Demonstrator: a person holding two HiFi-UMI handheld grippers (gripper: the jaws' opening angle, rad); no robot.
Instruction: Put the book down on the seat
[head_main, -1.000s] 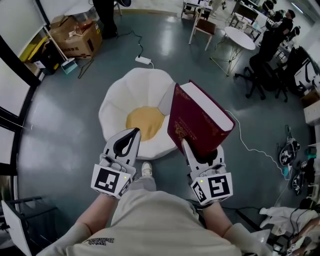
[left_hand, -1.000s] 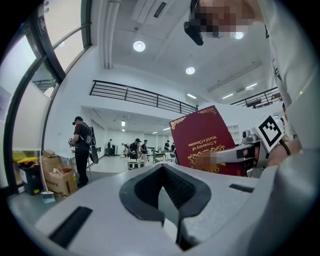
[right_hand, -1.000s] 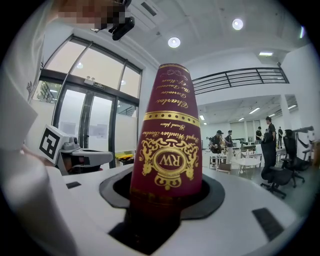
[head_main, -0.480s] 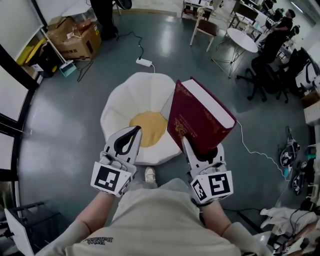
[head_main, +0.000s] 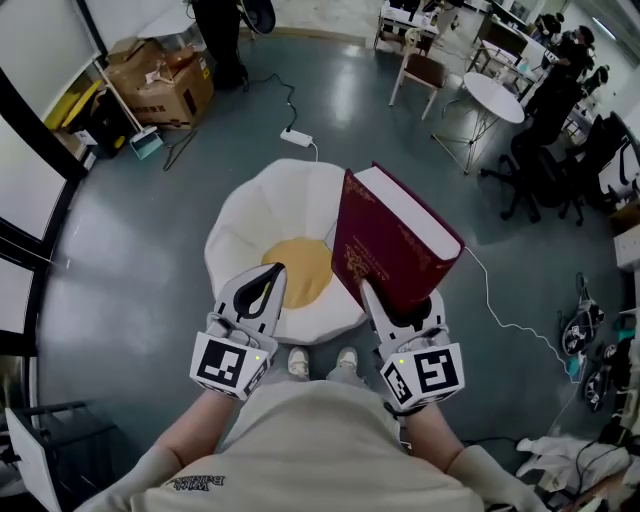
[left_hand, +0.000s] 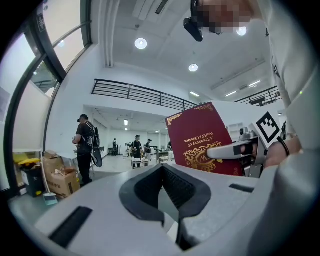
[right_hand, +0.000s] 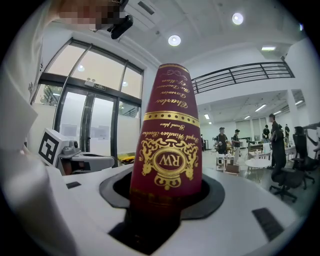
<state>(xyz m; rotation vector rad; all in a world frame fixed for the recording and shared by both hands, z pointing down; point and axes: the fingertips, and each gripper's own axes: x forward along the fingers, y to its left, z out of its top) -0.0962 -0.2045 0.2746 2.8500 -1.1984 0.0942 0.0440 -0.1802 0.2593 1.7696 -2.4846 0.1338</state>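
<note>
Right gripper view: the right tongs (right_hand: 165, 202) are seen clamped on the lower end of the book (right_hand: 167, 135), which stands upright between them with its spine turned to the camera. In the left gripper view the left tongs (left_hand: 172, 200) are pressed together with nothing between them. In the head view the book is carried in the air, tilted, just ahead of the right tongs and over the right edge of the seat (head_main: 245, 235), a white petal-shaped cushion with a yellow middle that lies on the floor below and ahead of both tongs. The carrying step is judged to be in hand; the book is not yet set down. For the next move, the right tongs would need to be lowered and brought leftward over the seat, the book laid flat, and only then the grip released.
</note>
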